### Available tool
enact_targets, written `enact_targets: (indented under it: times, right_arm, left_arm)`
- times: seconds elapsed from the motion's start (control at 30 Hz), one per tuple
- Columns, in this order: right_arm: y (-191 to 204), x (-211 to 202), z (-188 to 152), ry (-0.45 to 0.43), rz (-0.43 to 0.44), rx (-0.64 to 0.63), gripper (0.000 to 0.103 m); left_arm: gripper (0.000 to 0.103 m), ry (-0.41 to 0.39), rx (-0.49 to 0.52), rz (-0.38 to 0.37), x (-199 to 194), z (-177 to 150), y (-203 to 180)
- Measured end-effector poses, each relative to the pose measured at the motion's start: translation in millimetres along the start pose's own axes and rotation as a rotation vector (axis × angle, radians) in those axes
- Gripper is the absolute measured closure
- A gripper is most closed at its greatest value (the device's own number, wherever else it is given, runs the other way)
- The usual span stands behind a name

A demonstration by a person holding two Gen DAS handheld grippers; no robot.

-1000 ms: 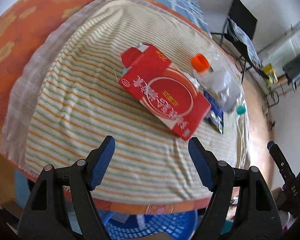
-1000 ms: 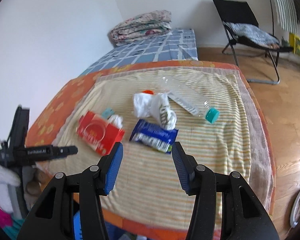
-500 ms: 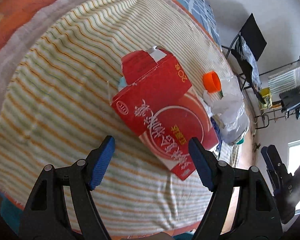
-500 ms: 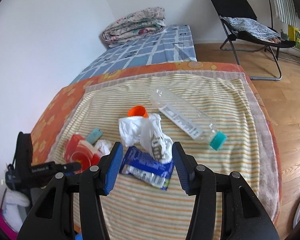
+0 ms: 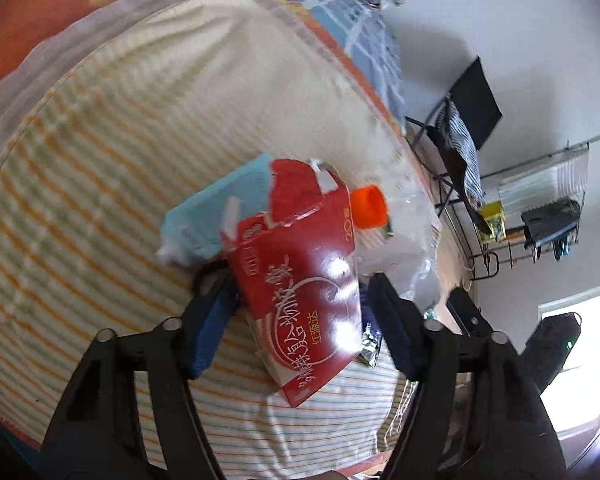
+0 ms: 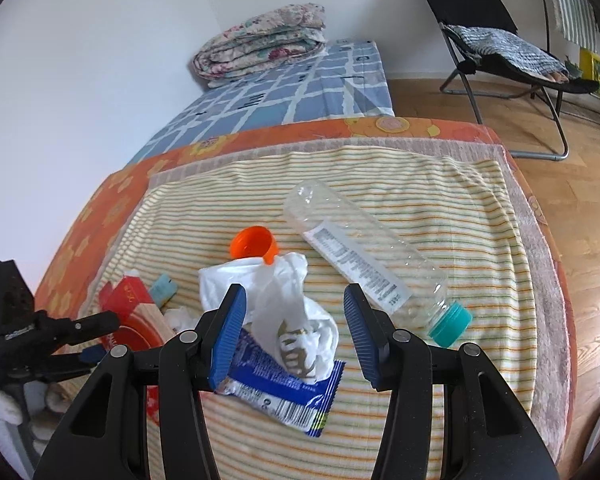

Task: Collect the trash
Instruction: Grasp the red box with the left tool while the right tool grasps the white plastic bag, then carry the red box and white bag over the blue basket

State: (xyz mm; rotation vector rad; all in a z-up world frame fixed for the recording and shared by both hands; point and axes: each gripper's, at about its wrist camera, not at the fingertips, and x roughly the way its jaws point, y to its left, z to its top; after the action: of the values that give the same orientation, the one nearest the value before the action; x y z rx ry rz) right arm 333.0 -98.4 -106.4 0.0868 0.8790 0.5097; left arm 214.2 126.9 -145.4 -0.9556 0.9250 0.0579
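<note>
A red carton (image 5: 304, 292) with a torn top lies on the striped cloth (image 5: 100, 168), tilted up, with a light blue packet (image 5: 216, 208) behind it. My left gripper (image 5: 300, 320) is open, its fingers on either side of the carton. In the right wrist view my right gripper (image 6: 296, 336) is open over a crumpled white plastic bag (image 6: 292, 312) that lies on a blue wrapper (image 6: 280, 396). An orange cap (image 6: 254, 244) and a clear bottle (image 6: 364, 260) with a teal cap lie beyond. The left gripper (image 6: 72, 332) and carton (image 6: 136, 312) show at the left.
The cloth covers an orange mattress (image 6: 400, 128). A blue checked mattress (image 6: 300, 92) with a folded quilt (image 6: 260, 40) lies behind. A black folding chair (image 6: 496, 40) stands on the wooden floor at the right. A drying rack (image 5: 540, 200) stands by the wall.
My left gripper has moved forward so its fingers now flank the red carton, which has tipped up. My right gripper has moved forward and down over the white bag.
</note>
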Motion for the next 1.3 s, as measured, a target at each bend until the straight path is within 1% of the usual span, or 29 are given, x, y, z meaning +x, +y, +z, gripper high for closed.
enact_targets:
  times: [0.03, 0.1, 0.13, 0.17, 0.33, 0.5, 0.63, 0.73, 0.77, 0.8, 0.83, 0.87, 0.9, 1.0, 1.1, 1.3]
  right_arm:
    - [-2.8, 1.4, 0.6, 0.003, 0.005, 0.014, 0.053]
    - [-7.5, 3.7, 1.6, 0.013, 0.015, 0.041, 0.053]
    - [-8.9, 4.8, 2.5, 0.015, 0.018, 0.048, 0.053]
    - [-11.1, 5.7, 3.6, 0.017, 0.024, 0.061, 0.053]
    - [-20.2, 7.8, 7.4, 0.021, 0.048, 0.102, 0.053]
    - [-27.6, 15.2, 9.3, 0.032, 0.069, 0.141, 0.053]
    - [-26.8, 22.1, 9.9, 0.043, 0.085, 0.151, 0.054]
    - [-23.6, 27.7, 12.4, 0.046, 0.076, 0.141, 0.054]
    - [-22.8, 29.3, 12.7, 0.047, 0.068, 0.136, 0.059]
    - [-22.1, 31.3, 13.2, 0.052, 0.063, 0.134, 0.068]
    - [-21.3, 34.0, 13.6, 0.058, 0.070, 0.134, 0.072]
    - [-21.7, 35.4, 13.0, 0.061, 0.080, 0.137, 0.079]
    - [-21.0, 35.8, 12.9, 0.061, 0.085, 0.139, 0.082]
    - [-15.2, 31.6, 12.2, 0.049, 0.083, 0.114, 0.090]
    - [-6.1, 23.7, 12.6, 0.032, 0.078, 0.067, 0.094]
    - [4.9, -2.3, 12.9, -0.025, 0.094, 0.026, 0.098]
  left_arm:
    - [0.040, 0.002, 0.011, -0.006, 1.3, -0.6, -4.0]
    - [0.049, 0.012, 0.037, -0.017, 5.3, -3.1, -13.0]
    - [0.058, 0.015, 0.049, -0.013, 6.3, -4.6, -16.4]
    - [0.064, 0.019, 0.062, -0.013, 7.1, -6.3, -20.1]
    - [0.066, 0.057, 0.133, -0.023, 23.0, -20.0, -43.6]
    - [0.066, 0.103, 0.134, -0.029, 40.7, -31.7, -51.8]
    - [0.066, 0.113, 0.140, -0.036, 47.5, -36.1, -59.6]
    - [0.067, 0.120, 0.167, -0.014, 49.2, -41.5, -62.8]
    - [0.078, 0.123, 0.180, -0.002, 50.2, -43.4, -64.7]
    - [0.079, 0.125, 0.188, 0.006, 50.6, -44.6, -64.6]
    - [0.079, 0.125, 0.191, 0.007, 50.2, -45.4, -64.8]
    - [0.079, 0.123, 0.192, 0.006, 48.9, -45.9, -64.5]
    - [0.079, 0.120, 0.191, 0.008, 48.1, -46.0, -64.8]
    - [0.080, 0.099, 0.211, 0.014, 40.7, -46.0, -66.4]
    - [0.082, 0.075, 0.233, 0.007, 29.5, -45.7, -69.5]
    - [0.082, 0.028, 0.291, 0.012, 6.7, -45.6, -78.9]
